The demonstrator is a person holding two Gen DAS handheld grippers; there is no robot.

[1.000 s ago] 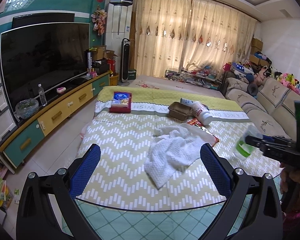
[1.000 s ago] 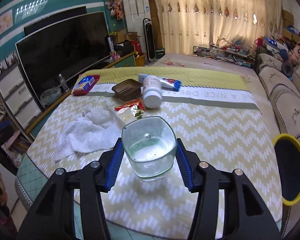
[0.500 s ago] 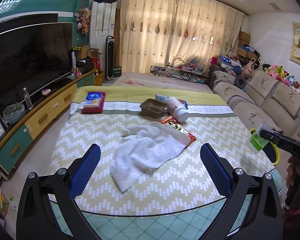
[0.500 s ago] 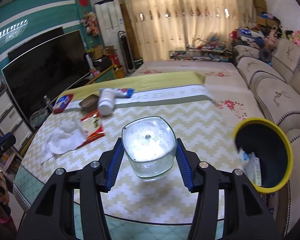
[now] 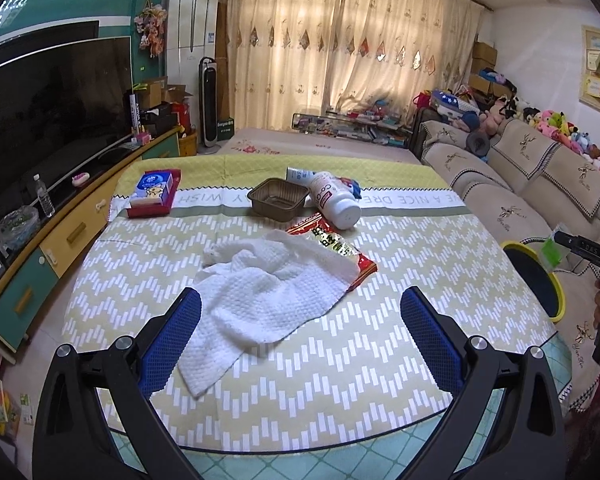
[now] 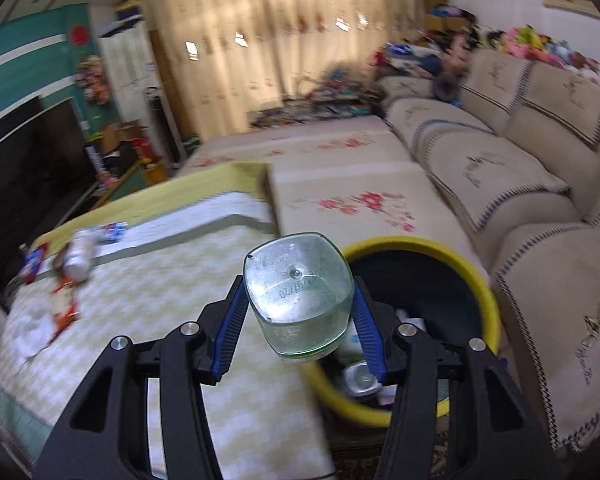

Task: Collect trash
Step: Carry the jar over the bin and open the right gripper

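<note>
A counter [image 5: 400,280] draped in a yellow-and-white zigzag cloth carries a crumpled white towel [image 5: 260,292] at centre, overlapping a red snack wrapper [image 5: 340,248]. Toward the far edge lie a brown foil tray [image 5: 278,197], a toppled white bottle [image 5: 334,200] and a tissue box [image 5: 152,192].

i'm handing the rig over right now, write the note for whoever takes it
Right gripper: shut on a clear plastic bottle, held at the rim of the yellow-rimmed bin beside the table, not released.
Left gripper: open, holding nothing, above the near edge of the table.
On the table: white towel partly over a red snack wrapper, brown tray, white bottle lying on its side, a tube behind it, red box.
Done: some trash lies in the bin.
Left: drop the clear plastic bottle, then probably the wrapper, tray, white bottle.
</note>
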